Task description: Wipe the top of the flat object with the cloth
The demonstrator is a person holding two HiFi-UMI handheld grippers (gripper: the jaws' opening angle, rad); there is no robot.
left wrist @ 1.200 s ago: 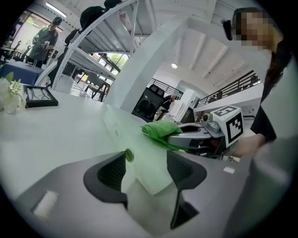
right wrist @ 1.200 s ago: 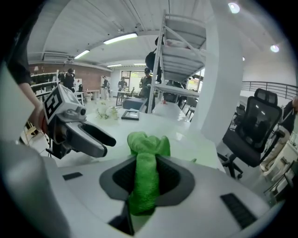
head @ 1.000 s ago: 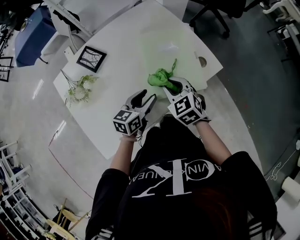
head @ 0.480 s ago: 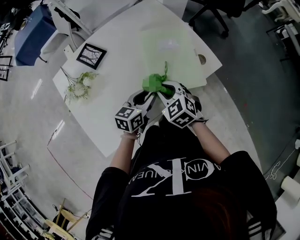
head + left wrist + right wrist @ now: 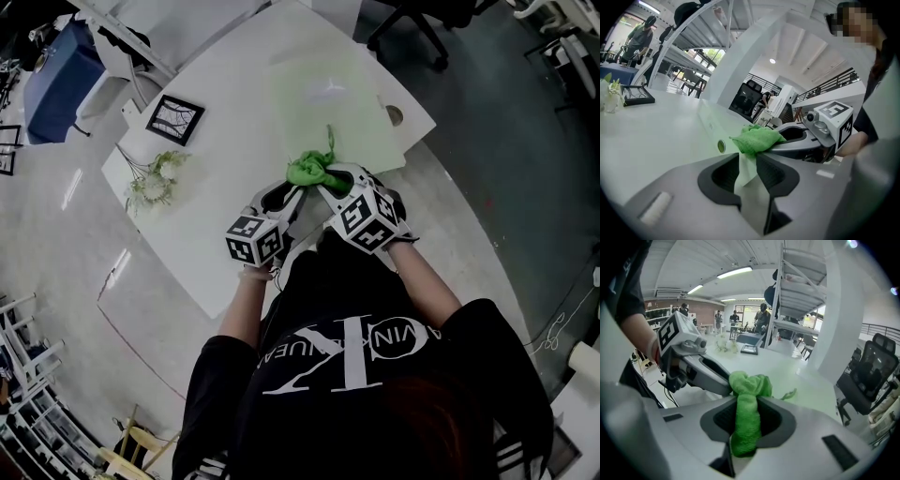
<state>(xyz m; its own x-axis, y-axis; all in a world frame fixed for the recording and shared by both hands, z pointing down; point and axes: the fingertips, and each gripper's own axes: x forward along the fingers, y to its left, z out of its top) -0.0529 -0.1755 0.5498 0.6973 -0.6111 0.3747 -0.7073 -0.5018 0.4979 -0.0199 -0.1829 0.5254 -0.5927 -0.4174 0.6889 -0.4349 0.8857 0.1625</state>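
White print on the black shirt (image 5: 347,356) — one big "K" reads clearly, crossed by a line of smaller capitals, upside down here and too garbled to spell. Beyond the shirt, left marker cube (image 5: 255,240) and right marker cube (image 5: 367,220) carry coded black-and-white squares — no letters.

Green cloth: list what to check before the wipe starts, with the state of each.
1. Right gripper clamped on the green cloth: ok.
2. Left gripper, jaws have just been closing, cloth end between their tips: ok.
3. Cloth spread for wiping: not ok, it is bunched.
4. Cloth touching the flat object: cannot tell; it is at the near edge.
5. Picture frame and flowers apart from the flat object: ok.
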